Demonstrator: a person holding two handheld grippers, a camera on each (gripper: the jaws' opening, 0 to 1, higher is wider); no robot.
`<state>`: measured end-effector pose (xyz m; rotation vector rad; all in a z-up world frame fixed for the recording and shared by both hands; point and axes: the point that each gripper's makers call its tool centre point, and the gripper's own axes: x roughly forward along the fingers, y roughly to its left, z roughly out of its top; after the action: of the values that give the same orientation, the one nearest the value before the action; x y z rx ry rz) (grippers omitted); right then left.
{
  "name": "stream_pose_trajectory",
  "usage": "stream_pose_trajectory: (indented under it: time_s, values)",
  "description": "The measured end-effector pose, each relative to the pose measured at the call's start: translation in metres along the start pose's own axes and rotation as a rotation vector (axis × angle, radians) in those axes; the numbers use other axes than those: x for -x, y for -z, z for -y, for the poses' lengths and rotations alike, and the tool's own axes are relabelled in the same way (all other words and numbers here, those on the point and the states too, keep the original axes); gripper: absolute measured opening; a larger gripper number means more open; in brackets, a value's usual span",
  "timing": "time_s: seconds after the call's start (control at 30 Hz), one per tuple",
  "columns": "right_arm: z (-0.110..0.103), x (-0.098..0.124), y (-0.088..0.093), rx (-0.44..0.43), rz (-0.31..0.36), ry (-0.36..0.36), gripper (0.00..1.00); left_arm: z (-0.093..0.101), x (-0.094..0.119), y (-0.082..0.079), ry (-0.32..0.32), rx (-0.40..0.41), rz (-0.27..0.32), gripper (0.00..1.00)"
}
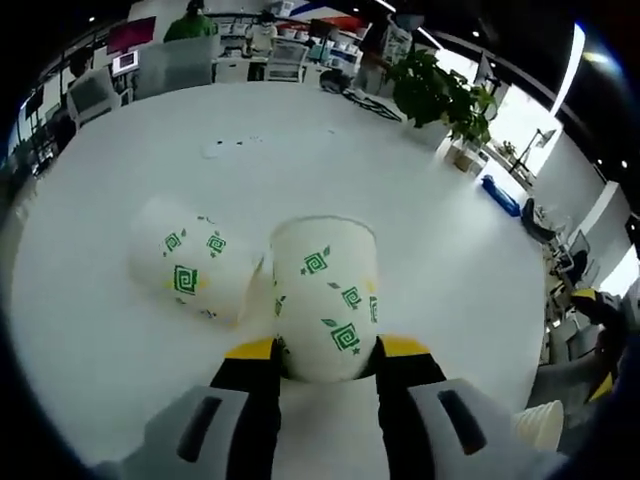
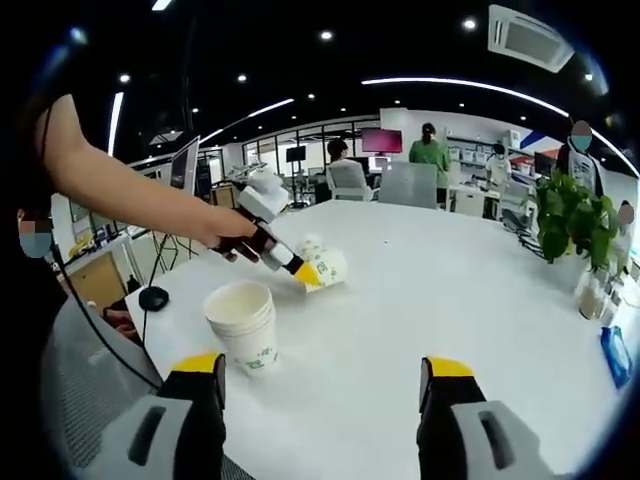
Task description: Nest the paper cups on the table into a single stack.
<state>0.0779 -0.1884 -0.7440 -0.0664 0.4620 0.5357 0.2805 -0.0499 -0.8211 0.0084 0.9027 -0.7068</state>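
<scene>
Paper cup (image 1: 327,298), green-printed, clamped by left gripper (image 1: 327,362); right gripper (image 2: 322,378) apart; stack (image 2: 245,325) seemingly ribbed

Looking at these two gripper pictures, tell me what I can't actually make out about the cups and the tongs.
- Left gripper view: the held cup's base, hidden between the left tongs.
- Left gripper view: the lying cup's mouth, turned away from the camera.
- Right gripper view: how many cups form the upright stack; the rims are too small to count.
- Right gripper view: the two far cups blur together; the left tongs cover part of them.
</scene>
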Motion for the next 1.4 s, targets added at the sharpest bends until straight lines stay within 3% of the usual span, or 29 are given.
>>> stream_pose_trajectory:
  time_s: [0.17,0.7,0.83,1.1,1.4]
  values:
    - [0.001,0.001,-0.002,-0.006,0.010,0.006,0.79,0.004,0.011,0.001,0.007,-0.019,0.019,0.35]
    - [-0.008,0.004,-0.018,-0.004,0.061,-0.029,0.80,0.025,0.074,0.001,0.017,-0.063,0.132,0.35]
    - [-0.009,0.006,-0.035,-0.045,0.117,-0.035,0.79,0.033,0.084,0.003,0.032,-0.085,0.152,0.35]
    - [-0.025,0.007,-0.077,-0.018,0.232,-0.081,0.72,0.061,0.117,0.004,0.080,-0.184,0.194,0.35]
    - [-0.045,0.010,-0.104,-0.014,0.293,-0.152,0.64,0.095,0.151,0.011,0.144,-0.295,0.241,0.35]
